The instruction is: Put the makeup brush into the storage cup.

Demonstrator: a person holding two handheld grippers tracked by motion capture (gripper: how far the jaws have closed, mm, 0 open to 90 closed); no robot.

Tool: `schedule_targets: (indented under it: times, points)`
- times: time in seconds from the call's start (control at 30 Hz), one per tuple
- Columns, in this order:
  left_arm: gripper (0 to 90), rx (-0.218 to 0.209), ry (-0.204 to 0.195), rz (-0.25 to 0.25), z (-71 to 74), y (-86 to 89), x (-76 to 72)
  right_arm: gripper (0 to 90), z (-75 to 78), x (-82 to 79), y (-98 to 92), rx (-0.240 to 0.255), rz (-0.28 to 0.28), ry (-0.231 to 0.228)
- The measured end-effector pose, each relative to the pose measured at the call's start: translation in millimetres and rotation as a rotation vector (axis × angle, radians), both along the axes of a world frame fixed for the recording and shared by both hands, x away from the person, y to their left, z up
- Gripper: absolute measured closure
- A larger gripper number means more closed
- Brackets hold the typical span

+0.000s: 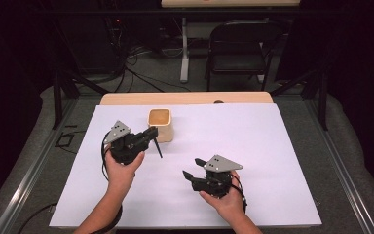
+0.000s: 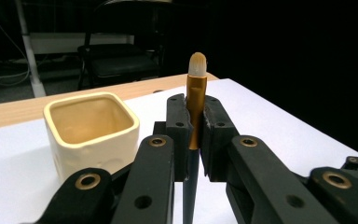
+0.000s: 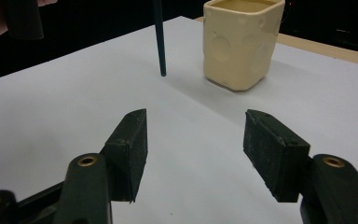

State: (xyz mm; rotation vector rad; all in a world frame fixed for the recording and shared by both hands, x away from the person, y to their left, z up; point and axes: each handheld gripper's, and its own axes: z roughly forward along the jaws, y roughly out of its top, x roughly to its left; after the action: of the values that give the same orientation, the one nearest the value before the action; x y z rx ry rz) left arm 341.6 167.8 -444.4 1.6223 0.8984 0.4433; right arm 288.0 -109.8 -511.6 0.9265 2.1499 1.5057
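Note:
My left gripper [image 1: 149, 133] is shut on a makeup brush [image 2: 196, 107] with a gold ferrule, pale bristle tip and dark handle. The brush stands bristles up, and its thin handle [image 1: 158, 148] hangs down beside a cream square cup [image 1: 160, 125]. In the left gripper view the cup [image 2: 91, 135] sits left of the jaws. My right gripper [image 1: 189, 177] is held lower right on the white sheet, open, with nothing between its jaws. In the right gripper view the brush handle [image 3: 159, 39] hangs just over the sheet, left of the cup [image 3: 240, 41].
A white sheet [image 1: 253, 146] covers the wooden table [image 1: 185, 98]. A dark folding chair [image 1: 241, 48] and a white table leg [image 1: 184, 48] stand beyond the far edge, with cables on the floor.

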Motion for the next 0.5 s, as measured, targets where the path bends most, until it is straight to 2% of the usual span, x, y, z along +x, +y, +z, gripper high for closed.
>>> schedule_targets:
  times: [0.5]
  points:
    - [83.3,0.024,-0.041,0.017,8.6,-0.1,6.5,39.9,0.6,0.2,-2.4,0.0,-0.003,-0.001]
